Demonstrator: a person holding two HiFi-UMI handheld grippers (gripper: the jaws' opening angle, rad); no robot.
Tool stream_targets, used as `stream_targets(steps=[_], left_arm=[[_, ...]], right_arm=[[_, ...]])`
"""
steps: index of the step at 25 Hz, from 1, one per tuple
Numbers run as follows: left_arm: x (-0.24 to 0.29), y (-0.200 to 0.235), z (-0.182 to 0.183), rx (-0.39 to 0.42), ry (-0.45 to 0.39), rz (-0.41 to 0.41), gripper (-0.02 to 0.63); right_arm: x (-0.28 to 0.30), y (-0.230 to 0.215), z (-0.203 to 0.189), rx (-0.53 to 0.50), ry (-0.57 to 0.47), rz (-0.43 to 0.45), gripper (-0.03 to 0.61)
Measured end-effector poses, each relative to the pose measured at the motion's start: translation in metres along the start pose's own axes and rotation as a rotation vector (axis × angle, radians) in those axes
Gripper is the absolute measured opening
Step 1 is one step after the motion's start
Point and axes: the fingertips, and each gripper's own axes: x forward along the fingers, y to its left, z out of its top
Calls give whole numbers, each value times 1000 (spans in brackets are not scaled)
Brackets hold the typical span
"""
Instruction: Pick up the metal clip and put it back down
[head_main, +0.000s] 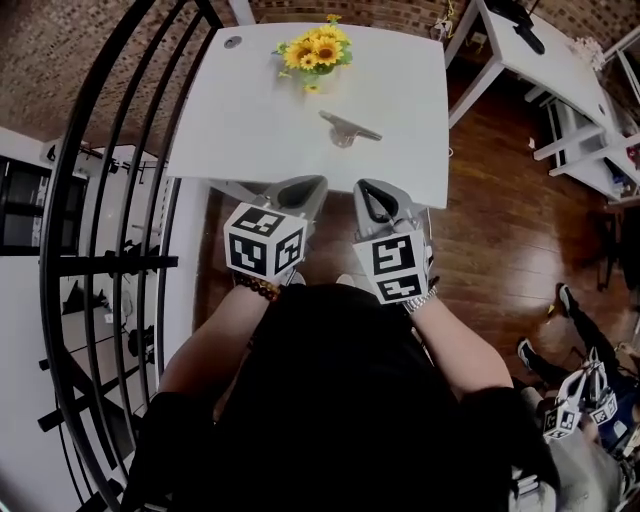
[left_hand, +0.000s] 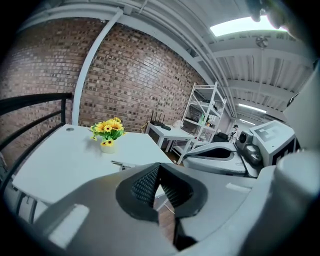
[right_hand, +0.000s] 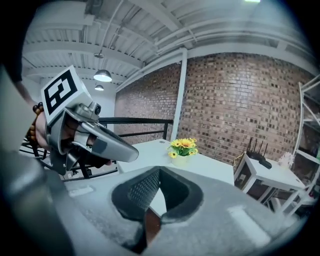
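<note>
The metal clip (head_main: 348, 127) lies on the white table (head_main: 250, 130), right of centre and in front of a pot of yellow flowers (head_main: 315, 55). In the left gripper view only the clip's (left_hand: 121, 164) edge shows above the jaws. Both grippers hover side by side at the table's near edge, well short of the clip. The left gripper (head_main: 305, 187) has its jaws together with nothing between them, and its tips (left_hand: 159, 166) meet. My right gripper (head_main: 372, 190) is likewise shut and empty, its tips (right_hand: 160, 170) closed. Each gripper shows in the other's view.
A black curved railing (head_main: 100, 200) runs along the left. A second white table (head_main: 530, 50) and white shelving (head_main: 590, 140) stand at the right on the wooden floor. Another person's feet (head_main: 565, 300) and marker cubes (head_main: 580, 405) are at the lower right.
</note>
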Motion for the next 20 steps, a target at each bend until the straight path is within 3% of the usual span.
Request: stream_targets(steps=[8,20], left_arm=[[-29,0,-6,33,8,-60,15],[-69,13,-16,49,-6,-118,15]], right_arm=[[-10,22,13,70,-7,-41,-8],[-15,65,27,81,1,-100,-8]])
